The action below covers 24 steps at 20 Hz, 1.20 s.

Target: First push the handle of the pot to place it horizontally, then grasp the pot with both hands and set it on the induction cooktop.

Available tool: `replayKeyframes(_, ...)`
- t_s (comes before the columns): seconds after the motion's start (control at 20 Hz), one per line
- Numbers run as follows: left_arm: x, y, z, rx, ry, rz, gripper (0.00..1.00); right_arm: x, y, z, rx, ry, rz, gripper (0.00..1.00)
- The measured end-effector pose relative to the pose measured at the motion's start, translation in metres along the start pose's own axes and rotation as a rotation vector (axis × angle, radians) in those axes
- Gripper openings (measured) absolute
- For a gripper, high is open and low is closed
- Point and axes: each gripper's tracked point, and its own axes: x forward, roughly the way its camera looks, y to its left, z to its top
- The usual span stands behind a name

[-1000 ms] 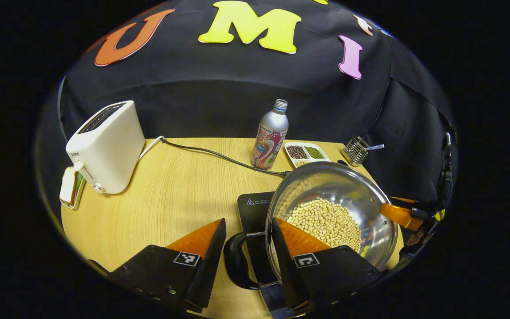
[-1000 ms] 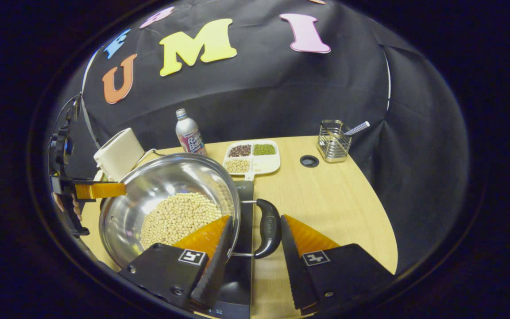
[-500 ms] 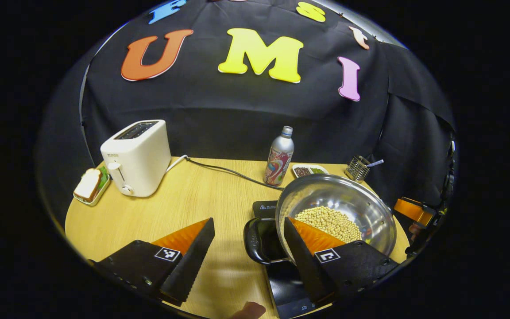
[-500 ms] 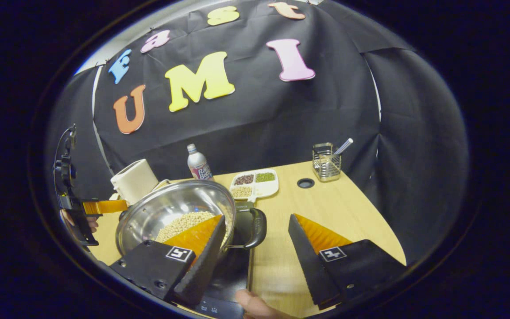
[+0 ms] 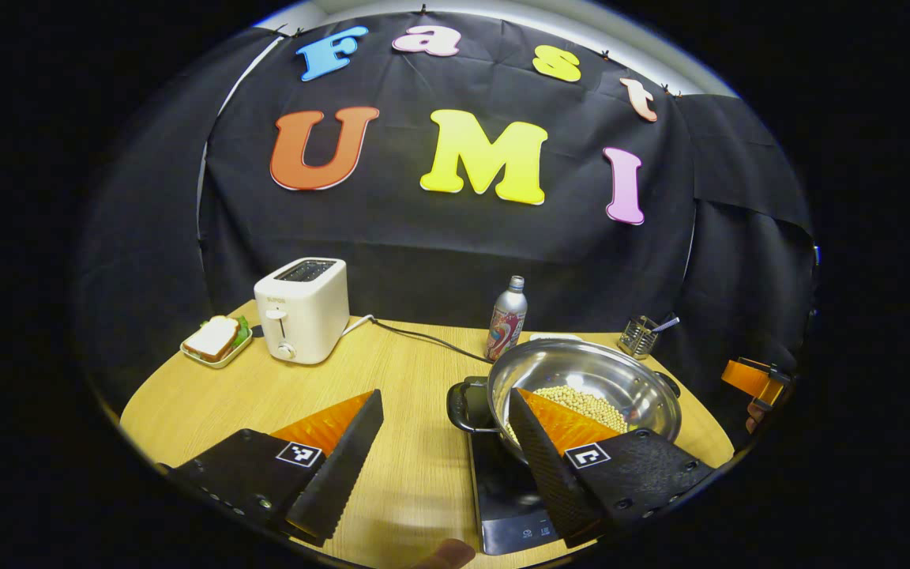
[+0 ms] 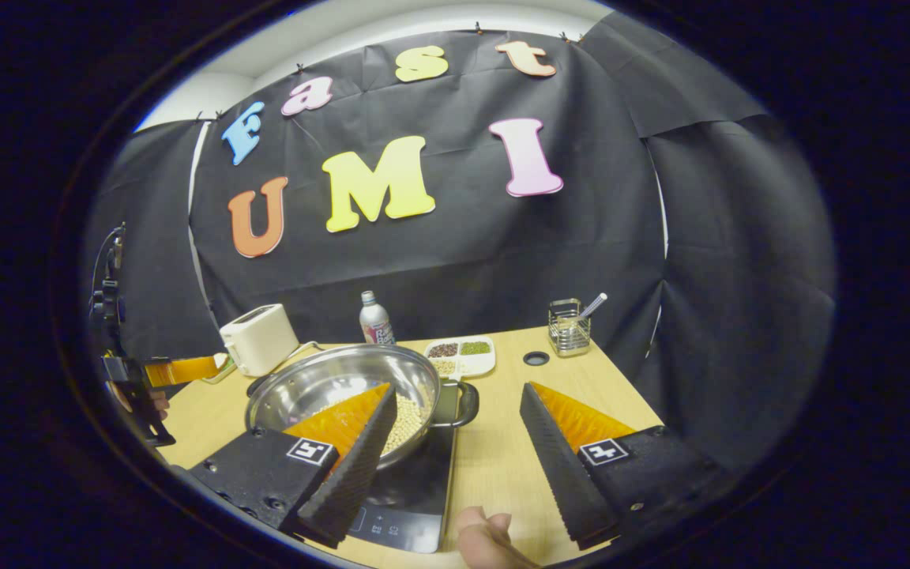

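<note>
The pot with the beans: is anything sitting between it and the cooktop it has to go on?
Nothing visible does. The pot already sits on the cooktop. The bottle, toaster and snack tray stand behind it, apart. Both the left gripper and the right gripper are open, near its handles.

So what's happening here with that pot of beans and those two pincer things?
A person holds a two-finger gripper in each hand. The steel pot, with pale beans in it, sits on the black induction cooktop on the wooden table. The left gripper and the right gripper are both open, above the table near the pot's side handles, gripping nothing. A toaster and a drink bottle stand farther back.
</note>
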Motion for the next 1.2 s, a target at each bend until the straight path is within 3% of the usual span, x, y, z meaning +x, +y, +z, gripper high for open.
replayKeyframes(0.3, -0.070, -0.017, 0.020, 0.119, -0.120, 0.033, 0.95, -0.060, 0.008, 0.021, -0.001, -0.087, -0.011, 0.98)
replayKeyframes(0.55, -0.134, -0.035, 0.044, 0.092, -0.201, 0.026, 0.95, -0.123, 0.017, 0.047, -0.049, -0.181, -0.052, 0.97)
replayKeyframes(0.9, -0.209, -0.031, 0.084, 0.101, -0.278, 0.077, 0.95, -0.208, 0.024, 0.096, -0.056, -0.287, -0.106, 0.96)
replayKeyframes(1.2, -0.257, -0.029, 0.112, 0.082, -0.362, 0.077, 0.95, -0.263, 0.017, 0.109, -0.093, -0.322, -0.168, 0.96)
